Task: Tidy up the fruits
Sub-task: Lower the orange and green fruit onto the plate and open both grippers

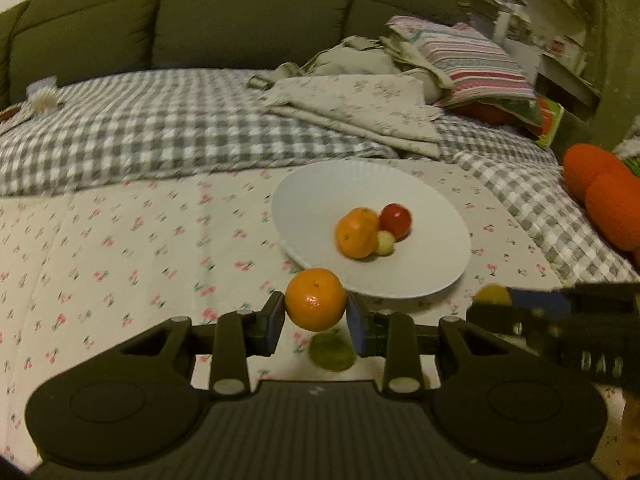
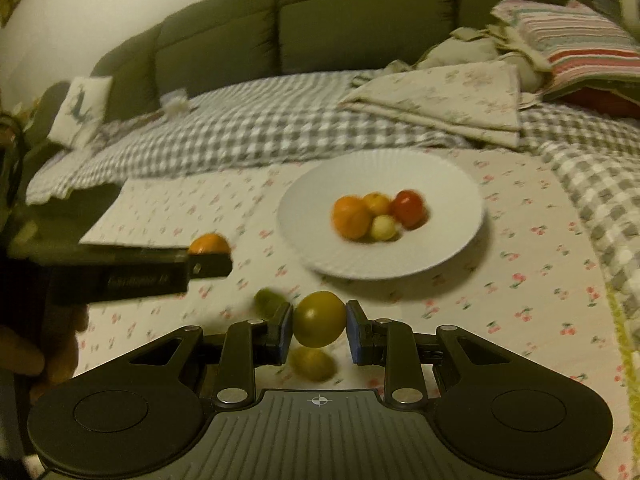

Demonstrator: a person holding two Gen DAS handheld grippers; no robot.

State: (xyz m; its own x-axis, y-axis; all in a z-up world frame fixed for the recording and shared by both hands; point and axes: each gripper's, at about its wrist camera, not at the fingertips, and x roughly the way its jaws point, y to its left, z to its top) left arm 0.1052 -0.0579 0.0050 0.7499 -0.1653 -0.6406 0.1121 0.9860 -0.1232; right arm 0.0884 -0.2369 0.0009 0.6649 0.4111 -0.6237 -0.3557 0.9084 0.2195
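My left gripper (image 1: 315,314) is shut on an orange mandarin (image 1: 315,296) and holds it above the cherry-print sheet, just short of the near rim of a white plate (image 1: 304,200). The plate holds an orange (image 1: 355,234), a red tomato (image 1: 397,220) and a small pale yellow fruit (image 1: 385,243). My right gripper (image 2: 319,326) is shut on a yellow-green fruit (image 2: 319,316), also lifted off the sheet in front of the plate (image 2: 460,200). Two green fruits (image 2: 269,301) (image 2: 312,363) lie on the sheet below the grippers.
A grey checked blanket (image 1: 160,128) lies behind the plate. Folded floral cloth (image 1: 360,108) and a striped pillow (image 1: 472,60) lie at the back right, with dark green cushions (image 1: 240,20) behind. An orange plush (image 1: 604,196) lies at the right edge.
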